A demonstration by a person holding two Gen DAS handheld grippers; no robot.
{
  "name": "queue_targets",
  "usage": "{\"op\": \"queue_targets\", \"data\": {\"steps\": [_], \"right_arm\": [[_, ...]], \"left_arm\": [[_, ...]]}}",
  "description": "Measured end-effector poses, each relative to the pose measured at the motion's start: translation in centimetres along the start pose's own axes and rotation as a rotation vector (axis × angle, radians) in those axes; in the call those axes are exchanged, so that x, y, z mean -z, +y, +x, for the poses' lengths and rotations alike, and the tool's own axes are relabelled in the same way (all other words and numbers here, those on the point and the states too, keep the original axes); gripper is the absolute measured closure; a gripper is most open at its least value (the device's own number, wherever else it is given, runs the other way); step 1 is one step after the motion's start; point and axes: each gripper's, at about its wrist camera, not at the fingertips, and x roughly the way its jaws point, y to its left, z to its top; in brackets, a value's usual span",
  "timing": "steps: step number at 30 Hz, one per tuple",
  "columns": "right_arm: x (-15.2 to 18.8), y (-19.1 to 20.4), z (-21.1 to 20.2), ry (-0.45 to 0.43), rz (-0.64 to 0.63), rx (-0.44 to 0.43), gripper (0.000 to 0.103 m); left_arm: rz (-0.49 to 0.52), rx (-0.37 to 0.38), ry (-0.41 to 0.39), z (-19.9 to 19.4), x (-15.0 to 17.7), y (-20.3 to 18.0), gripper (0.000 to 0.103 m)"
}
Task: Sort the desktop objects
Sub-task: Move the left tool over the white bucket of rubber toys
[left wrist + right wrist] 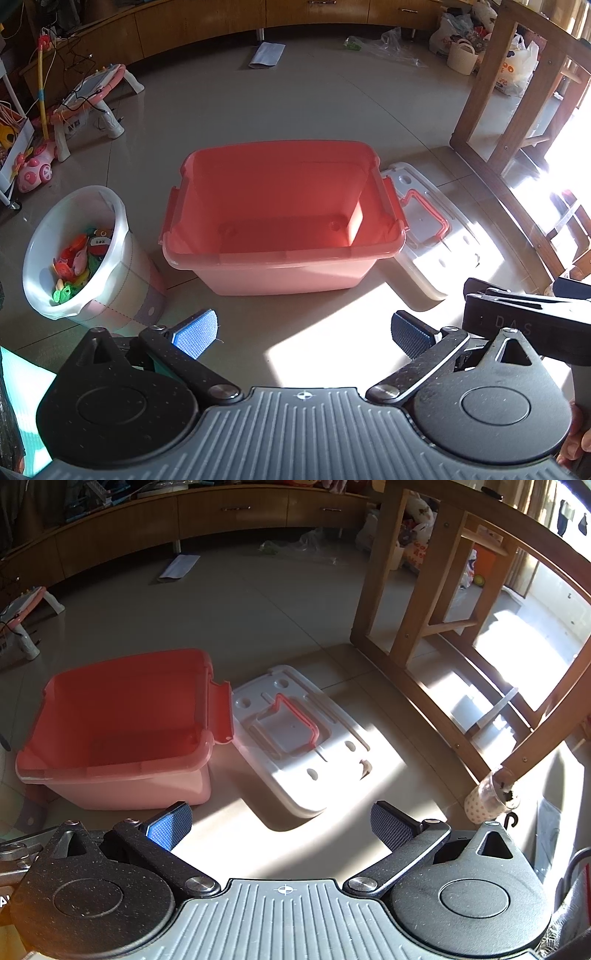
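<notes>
An empty pink storage bin [291, 258] [122, 786] stands on the floor ahead of both grippers. Its white lid [424, 229] [295, 734] with a red handle lies flat to its right. Left of the bin, a white bucket [48, 221] holds several small colourful toys [79, 258]. My left gripper [303, 334] hangs open above the floor in front of the bin, nothing between its blue pads. My right gripper [280, 825] is open too, empty, facing the gap between bin and lid. In the left wrist view the right gripper's black body [524, 317] shows at the right edge.
A wooden chair frame [436, 602] stands to the right behind the lid, one leg capped with a dotted cover [484, 801]. A pink toy table [96, 96] and toys sit far left. Wooden cabinets [221, 22], a paper [267, 53] and bags [458, 33] line the back.
</notes>
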Motion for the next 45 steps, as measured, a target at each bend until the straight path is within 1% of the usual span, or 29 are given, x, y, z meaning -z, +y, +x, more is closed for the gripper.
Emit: {"op": "queue_targets", "data": {"steps": [6, 9, 16, 20, 25, 29, 32, 35, 41, 43, 45], "right_arm": [[-0.4, 0.5, 0.3, 0.004, 0.004, 0.002, 0.0], [-0.1, -0.4, -0.1, -0.006, 0.023, -0.02, 0.0], [0.0, -0.7, 0.0, -0.009, 0.043, -0.042, 0.001], [-0.1, -0.5, -0.1, -0.008, 0.041, -0.061, 0.004], [-0.3, 0.9, -0.4, -0.021, 0.012, -0.08, 0.004], [-0.4, 2.6, -0.7, -0.029, -0.021, -0.094, 0.005], [-0.5, 3.9, -0.9, -0.034, -0.043, -0.101, 0.005], [-0.7, 5.1, -1.2, -0.037, -0.058, -0.108, 0.005], [-1.0, 7.3, -1.6, -0.048, -0.091, -0.137, 0.005], [-0.9, 7.8, -1.5, -0.044, -0.103, -0.146, 0.005], [-0.9, 8.0, -1.3, -0.037, -0.105, -0.15, 0.005]], "left_arm": [[-0.003, 0.018, 0.003, 0.0, 0.2, 0.3, 0.0], [-0.004, 0.027, 0.005, 0.0, 0.3, 0.5, 0.0], [-0.022, -0.005, 0.01, -0.2, -0.2, 0.5, 0.0], [-0.043, -0.03, 0.008, -0.3, -0.3, 1.3, 0.0], [-0.06, -0.076, -0.008, -0.6, -0.4, 2.9, 0.0], [-0.088, -0.109, -0.013, -0.9, -0.4, 4.8, 0.0], [-0.127, -0.128, -0.013, -1.1, -0.4, 6.4, 0.0], [-0.173, -0.159, -0.03, -1.2, -0.7, 8.6, 0.0], [-0.268, -0.267, -0.037, 0.2, -1.9, 13.6, 0.0], [-0.298, -0.276, -0.038, 0.8, -2.4, 15.3, 0.002], [-0.329, -0.279, -0.039, 1.5, -3.0, 16.9, 0.007]]}}
